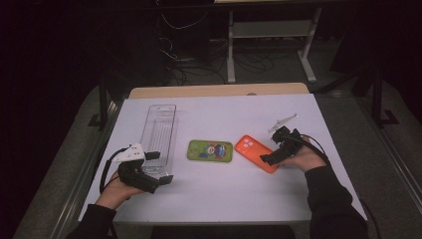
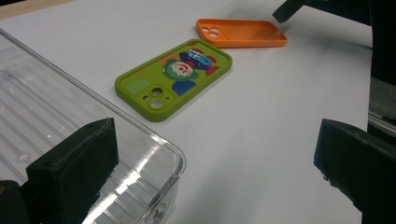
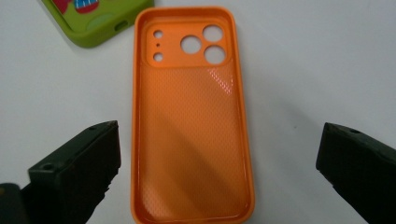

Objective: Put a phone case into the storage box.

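Bench (image 1: 224,199) scene at an early stage of the work. The orange phone case (image 1: 255,153) lies open side up on the white surface, right of centre; the green phone case (image 1: 210,150) lies printed side up just to its left, the two apart. A clear plastic tray (image 1: 159,137) stands at the left, long axis running near to far, with nothing in it.

The right gripper (image 1: 272,158) hovers over the near-right end of the orange phone case, jaws spread wide on either side of it and gripping nothing; in the right gripper view the case (image 3: 192,121) lies between the two jaws, untouched. The left gripper (image 1: 158,172) is at the near end of the tray, jaws likewise wide apart and empty, one jaw over the tray's corner (image 2: 154,154).

Judged from this layout, no case has yet been lifted or placed. The grasp of the orange case appears to be the step in hand; if the tray is the destination, both cases remain to be moved.
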{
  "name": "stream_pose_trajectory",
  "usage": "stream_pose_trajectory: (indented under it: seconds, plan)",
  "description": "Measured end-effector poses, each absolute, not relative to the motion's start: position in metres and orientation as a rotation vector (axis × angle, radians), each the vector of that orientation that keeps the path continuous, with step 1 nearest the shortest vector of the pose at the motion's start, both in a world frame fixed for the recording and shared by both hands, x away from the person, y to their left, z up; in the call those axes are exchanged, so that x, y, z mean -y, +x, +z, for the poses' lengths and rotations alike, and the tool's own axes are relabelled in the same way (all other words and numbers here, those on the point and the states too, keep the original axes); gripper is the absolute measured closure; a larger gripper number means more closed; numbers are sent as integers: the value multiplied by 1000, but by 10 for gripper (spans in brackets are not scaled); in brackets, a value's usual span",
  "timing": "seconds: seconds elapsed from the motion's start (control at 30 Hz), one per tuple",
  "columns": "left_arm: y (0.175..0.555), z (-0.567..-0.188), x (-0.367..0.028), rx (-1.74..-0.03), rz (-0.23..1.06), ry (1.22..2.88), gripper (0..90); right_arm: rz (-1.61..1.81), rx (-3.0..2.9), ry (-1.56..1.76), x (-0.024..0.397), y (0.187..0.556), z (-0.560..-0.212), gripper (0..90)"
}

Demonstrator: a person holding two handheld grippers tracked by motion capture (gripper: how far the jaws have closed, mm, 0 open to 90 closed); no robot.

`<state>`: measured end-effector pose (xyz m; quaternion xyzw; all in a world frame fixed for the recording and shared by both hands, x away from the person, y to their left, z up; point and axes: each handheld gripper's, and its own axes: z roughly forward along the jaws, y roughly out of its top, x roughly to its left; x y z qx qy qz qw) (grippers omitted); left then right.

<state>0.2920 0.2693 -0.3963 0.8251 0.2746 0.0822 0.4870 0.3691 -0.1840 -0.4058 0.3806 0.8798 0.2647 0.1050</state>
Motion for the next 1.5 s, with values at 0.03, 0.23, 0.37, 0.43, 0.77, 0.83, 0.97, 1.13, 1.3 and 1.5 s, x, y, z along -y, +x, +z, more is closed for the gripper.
stream_pose_trajectory:
  seconds: [0.03,0.23,0.37,0.43,0.77,0.83,0.97,1.13,1.3,1.5]
  plan:
    - [292,-397,-270,-666,202,2007,0,777,-2598,1125,184,369,-408,0]
    - [292,-396,-270,-665,205,2008,0,720,-2648,1114,180,369,-416,0]
    - [292,-396,-269,-672,201,2008,0,700,-2659,1111,178,369,-419,0]
    - [292,-397,-269,-669,201,2009,0,687,-2669,1110,177,369,-422,0]
    - [292,-398,-268,-662,206,2013,0,618,-2714,1116,175,368,-433,19]
    - [292,-398,-268,-661,208,2011,0,605,-2716,1105,175,369,-436,27]
    - [292,-398,-269,-664,209,2013,0,600,-2719,1108,173,368,-437,44]
    - [292,-398,-269,-669,213,2012,0,604,-2728,1095,174,367,-438,66]
    - [291,-398,-269,-671,216,2010,0,607,-2740,1088,174,366,-437,104]
    - [291,-397,-270,-672,214,2012,0,610,-2739,1078,175,365,-437,135]
